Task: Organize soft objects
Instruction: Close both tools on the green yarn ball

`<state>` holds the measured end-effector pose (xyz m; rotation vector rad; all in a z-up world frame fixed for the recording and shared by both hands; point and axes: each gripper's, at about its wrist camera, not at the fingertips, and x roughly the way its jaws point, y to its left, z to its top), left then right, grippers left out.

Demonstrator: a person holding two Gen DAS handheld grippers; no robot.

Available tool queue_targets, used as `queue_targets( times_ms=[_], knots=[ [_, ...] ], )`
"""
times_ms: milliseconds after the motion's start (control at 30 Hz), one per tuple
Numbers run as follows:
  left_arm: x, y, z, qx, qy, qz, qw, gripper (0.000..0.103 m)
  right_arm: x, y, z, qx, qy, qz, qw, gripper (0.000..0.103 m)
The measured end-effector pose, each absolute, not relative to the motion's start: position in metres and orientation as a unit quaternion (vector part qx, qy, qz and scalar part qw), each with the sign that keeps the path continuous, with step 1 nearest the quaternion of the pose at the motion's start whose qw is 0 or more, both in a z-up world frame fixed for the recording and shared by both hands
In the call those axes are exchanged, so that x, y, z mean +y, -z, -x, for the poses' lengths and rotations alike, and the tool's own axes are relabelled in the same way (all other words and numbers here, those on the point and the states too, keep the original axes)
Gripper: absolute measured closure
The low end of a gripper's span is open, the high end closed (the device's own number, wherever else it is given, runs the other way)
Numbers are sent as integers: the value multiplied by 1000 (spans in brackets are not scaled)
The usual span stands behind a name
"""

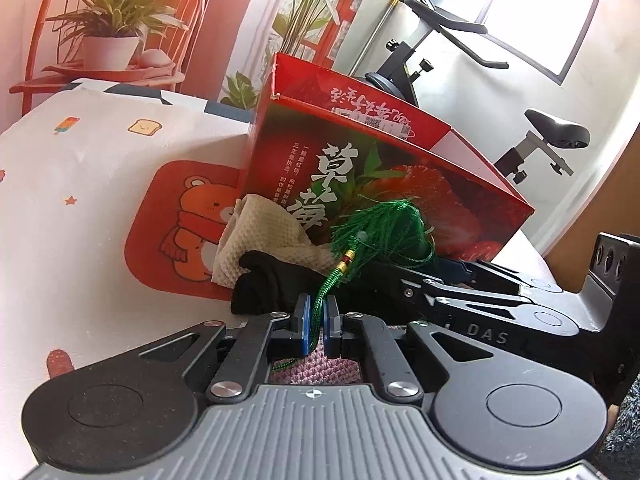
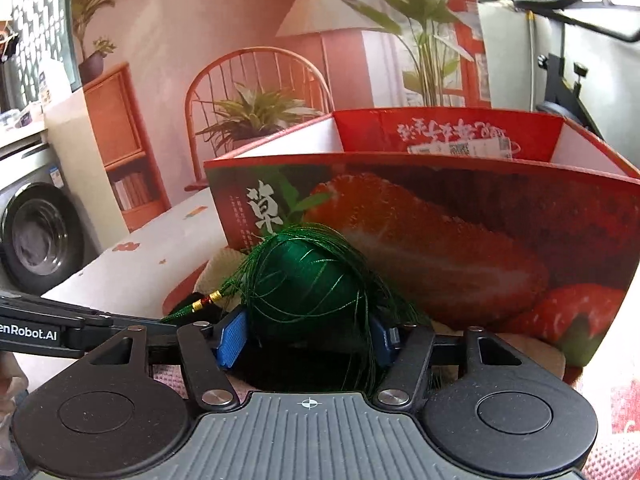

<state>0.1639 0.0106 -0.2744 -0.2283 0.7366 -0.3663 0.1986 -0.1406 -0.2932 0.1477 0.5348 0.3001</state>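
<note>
A green tasseled ornament [image 1: 384,228] is held by both grippers in front of the red strawberry box [image 1: 400,168]. My left gripper [image 1: 318,312] is shut on its green cord [image 1: 322,300]. My right gripper [image 2: 308,334] is shut on its round green body [image 2: 308,284], with tassel threads draped over it. The box [image 2: 460,216] stands open-topped just behind. A beige waffle cloth [image 1: 260,228] and a black cloth [image 1: 272,284] lie beside the box on the left. A pink knit piece [image 1: 316,368] lies under the left gripper.
An orange bear mat [image 1: 180,224] lies on the white patterned tablecloth [image 1: 80,184]. An exercise bike [image 1: 540,136] stands behind the table at the right. A washing machine [image 2: 32,232] is at the far left. The backdrop shows a chair and plants.
</note>
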Motion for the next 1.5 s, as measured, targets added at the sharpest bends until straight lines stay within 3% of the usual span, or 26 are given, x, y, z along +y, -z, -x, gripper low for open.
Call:
queue_targets(
  times_ms=[100,267,433,667,867,1033,1200,1367,1500],
  knots=[
    [12,272,-162,354,178,118,910,96,-140,294,-201,264,-151,-71,950,46],
    [12,264,-157,342,185,116,914,96,-150,289,-202,259,-145,-116,948,68],
    [16,254,-153,326,183,108,921,96,-147,281,-200,258,-137,-110,950,68],
    [17,262,-157,347,183,109,913,95,-139,279,-211,264,-119,-103,952,52],
    [-6,278,-168,376,203,60,902,87,-141,276,-218,271,-125,-111,948,56],
    [-19,284,-182,373,205,28,904,72,-151,278,-210,269,-125,-129,946,58],
    [-28,287,-190,370,210,-4,905,72,-165,280,-206,264,-121,-156,944,58],
    [-24,281,-194,364,213,22,906,71,-172,281,-200,258,-128,-161,944,58],
    [-15,274,-199,365,211,66,904,62,-169,280,-195,257,-122,-125,951,57]
  ],
)
